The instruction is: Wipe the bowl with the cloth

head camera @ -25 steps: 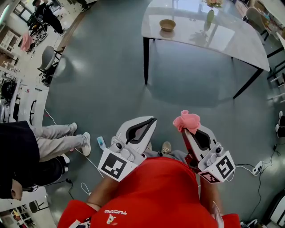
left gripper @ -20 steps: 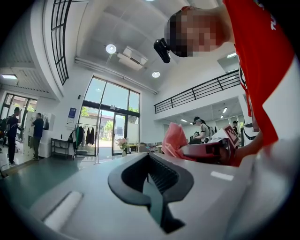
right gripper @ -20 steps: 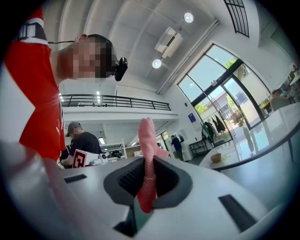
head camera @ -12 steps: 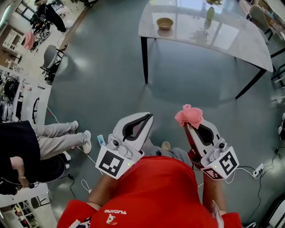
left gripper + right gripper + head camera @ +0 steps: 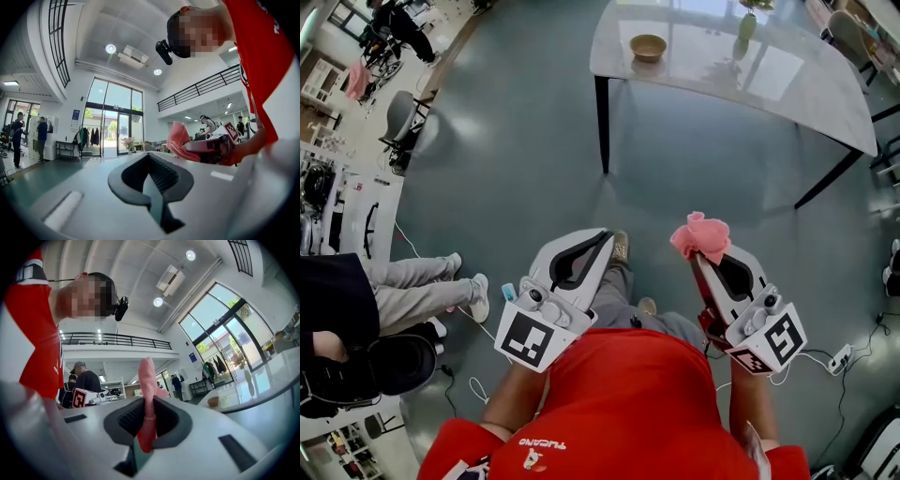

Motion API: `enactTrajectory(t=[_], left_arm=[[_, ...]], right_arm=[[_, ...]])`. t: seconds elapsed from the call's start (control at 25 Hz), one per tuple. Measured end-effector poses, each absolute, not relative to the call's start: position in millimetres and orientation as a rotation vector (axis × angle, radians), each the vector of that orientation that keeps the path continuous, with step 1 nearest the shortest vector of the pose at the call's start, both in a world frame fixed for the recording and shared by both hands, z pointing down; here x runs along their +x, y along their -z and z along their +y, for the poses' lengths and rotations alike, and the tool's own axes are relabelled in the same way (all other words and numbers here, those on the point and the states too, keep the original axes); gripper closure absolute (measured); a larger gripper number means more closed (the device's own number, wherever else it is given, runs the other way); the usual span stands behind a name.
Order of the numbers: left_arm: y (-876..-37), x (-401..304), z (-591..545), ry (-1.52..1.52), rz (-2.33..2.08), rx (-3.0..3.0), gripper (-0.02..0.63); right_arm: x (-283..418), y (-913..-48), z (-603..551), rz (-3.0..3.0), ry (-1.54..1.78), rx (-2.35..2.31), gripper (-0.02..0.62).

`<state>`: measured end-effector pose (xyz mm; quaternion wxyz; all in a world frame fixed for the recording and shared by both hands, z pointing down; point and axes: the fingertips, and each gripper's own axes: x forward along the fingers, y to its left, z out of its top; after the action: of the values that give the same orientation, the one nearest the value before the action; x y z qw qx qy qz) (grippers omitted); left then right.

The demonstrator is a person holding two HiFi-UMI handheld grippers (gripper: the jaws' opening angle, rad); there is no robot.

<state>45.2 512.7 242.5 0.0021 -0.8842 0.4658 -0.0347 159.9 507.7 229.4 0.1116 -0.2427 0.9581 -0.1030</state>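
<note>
Holding the pink cloth point(image 5: 701, 234) pinched fast in the right tongs point(image 5: 700, 258), ready for wiping, the person point(image 5: 637, 403) stands well apart from the bowl point(image 5: 648, 47) on the counter point(image 5: 787, 89), while the left tongs point(image 5: 605, 239) are closed on nothing, presumably kept free to steady it.

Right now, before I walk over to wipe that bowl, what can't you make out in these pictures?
- Inside of the bowl: too small and far in the head view; side-on in the right gripper view.
- The right tool's tips: covered by the cloth in the head view.
- The table's far edge: cut off by the head view's top edge.
</note>
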Motion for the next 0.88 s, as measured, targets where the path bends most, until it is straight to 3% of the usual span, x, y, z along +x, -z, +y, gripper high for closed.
enactTrajectory(t=[0.88], left_arm=[[-232.4,-21.7,333.7,0.074,1.303,-2.847,0.601]], right_arm=[[93.4,-215.0,340.1,2.807,0.279,-0.87,0.572]])
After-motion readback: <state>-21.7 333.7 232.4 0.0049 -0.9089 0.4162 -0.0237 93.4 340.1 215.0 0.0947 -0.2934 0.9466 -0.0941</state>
